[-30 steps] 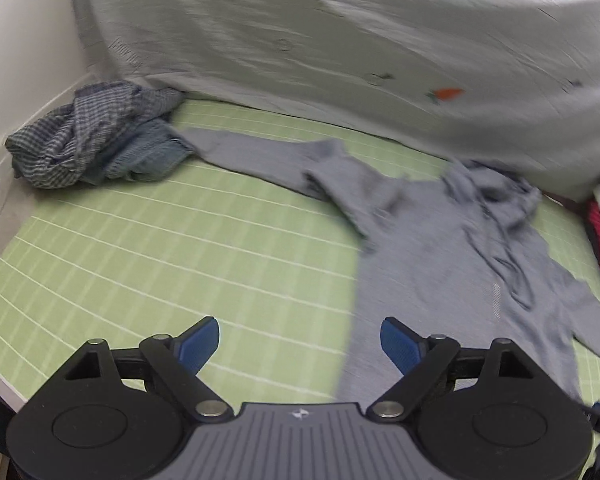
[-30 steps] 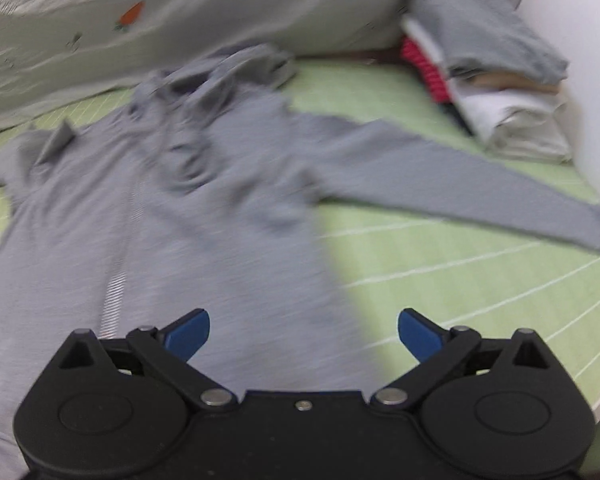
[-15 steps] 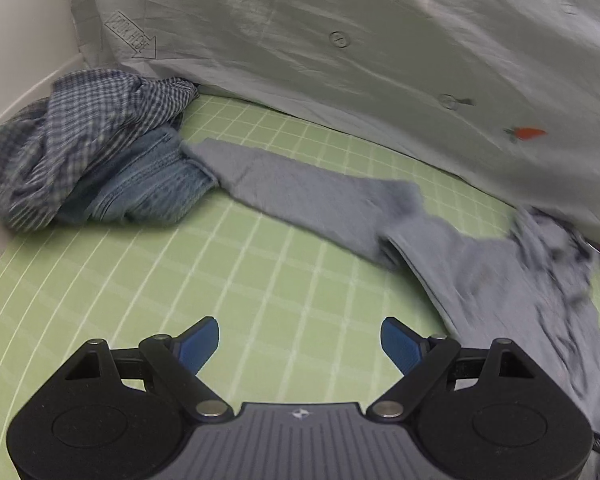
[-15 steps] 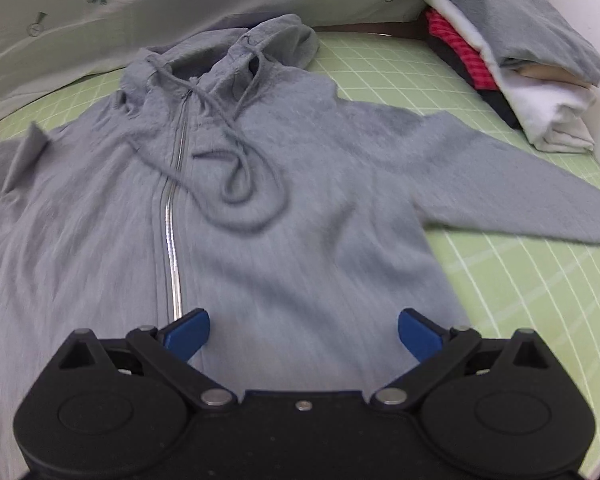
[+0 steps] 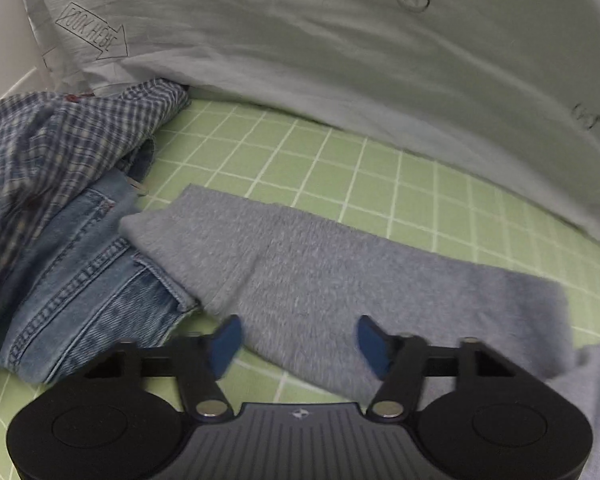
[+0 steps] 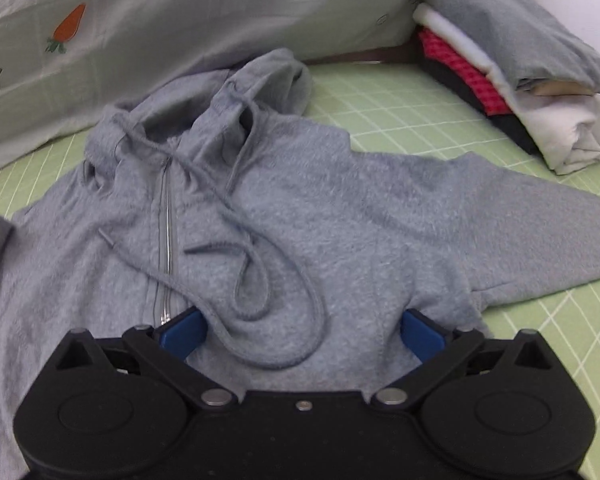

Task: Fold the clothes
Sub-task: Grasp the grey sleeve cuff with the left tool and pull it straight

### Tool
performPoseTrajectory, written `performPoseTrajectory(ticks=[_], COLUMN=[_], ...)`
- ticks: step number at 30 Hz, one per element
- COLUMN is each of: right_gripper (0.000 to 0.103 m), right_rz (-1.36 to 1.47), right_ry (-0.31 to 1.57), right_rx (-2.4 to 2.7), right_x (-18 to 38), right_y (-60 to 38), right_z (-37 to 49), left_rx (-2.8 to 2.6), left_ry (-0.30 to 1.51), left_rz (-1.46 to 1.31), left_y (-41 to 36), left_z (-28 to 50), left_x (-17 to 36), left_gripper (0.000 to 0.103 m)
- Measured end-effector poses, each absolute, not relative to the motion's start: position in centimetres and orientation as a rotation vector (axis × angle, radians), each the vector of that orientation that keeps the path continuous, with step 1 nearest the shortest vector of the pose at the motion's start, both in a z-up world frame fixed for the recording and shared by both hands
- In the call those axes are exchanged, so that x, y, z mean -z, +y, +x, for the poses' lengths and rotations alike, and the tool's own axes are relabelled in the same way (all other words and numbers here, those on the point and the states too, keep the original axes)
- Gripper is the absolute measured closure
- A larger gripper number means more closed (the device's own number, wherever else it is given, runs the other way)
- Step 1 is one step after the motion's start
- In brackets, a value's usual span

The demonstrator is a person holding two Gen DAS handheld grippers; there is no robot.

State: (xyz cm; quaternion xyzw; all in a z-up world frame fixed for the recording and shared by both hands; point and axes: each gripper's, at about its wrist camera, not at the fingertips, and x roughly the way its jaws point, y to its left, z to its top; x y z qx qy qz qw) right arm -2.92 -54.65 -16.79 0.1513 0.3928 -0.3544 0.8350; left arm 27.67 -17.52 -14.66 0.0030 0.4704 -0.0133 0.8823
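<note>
- My left gripper [image 5: 298,342] has just been narrowing its jaws, half-closed over the grey hoodie's sleeve [image 5: 340,264], pads not visibly pressing.
- My right gripper [image 6: 302,334] stands wide open, empty, above the hoodie [image 6: 300,208], which lies flat on the green mat [image 6: 400,100].
- Beyond: jeans [image 5: 80,280] and 1 folded stack [image 6: 512,68].

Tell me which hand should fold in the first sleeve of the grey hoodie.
Left, probably. The left tongs have just been closing over the outstretched sleeve, near its cuff, not yet pinching. The right tongs hang open over the hoodie chest, far from its sleeve end.
</note>
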Motion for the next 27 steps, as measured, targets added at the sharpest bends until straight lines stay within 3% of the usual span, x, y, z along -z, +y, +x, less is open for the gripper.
performPoseTrajectory(ticks=[2,4,7,12,17,19,24,27], right_gripper=[0.0,0.0,0.0,0.0,0.0,0.0,0.0,0.0], right_rz=[0.317,0.315,0.317,0.321,0.323,0.323,0.322,0.322], right_ry=[0.818,0.805,0.808,0.812,0.815,0.813,0.804,0.801], right_rx=[0.759,0.767,0.766,0.765,0.762,0.763,0.771,0.775], right_x=[16.9,16.9,16.9,16.9,16.9,16.9,17.1,17.1], right_y=[-54.5,-54.4,-54.4,-54.5,-54.5,-54.5,-54.3,-54.3], right_z=[-3.0,-3.1,-3.0,-3.0,-3.1,-3.1,-3.2,-3.3], left_rx=[-0.001,-0.02,-0.015,0.002,0.032,0.032,-0.001,-0.023], left_ry=[0.971,0.96,0.951,0.975,1.011,1.011,0.993,0.97], left_rz=[0.021,0.031,0.064,0.054,-0.044,-0.084,-0.109,-0.092], left_y=[-17.9,-18.2,-18.5,-18.0,-16.2,-15.5,-14.2,-14.1], left_z=[27.9,28.0,27.4,25.5,23.7,23.5,25.3,26.7], left_x=[15.0,15.0,15.1,14.8,14.7,14.8,15.0,15.2], left_gripper=[0.057,0.07,0.08,0.085,0.083,0.07,0.069,0.062])
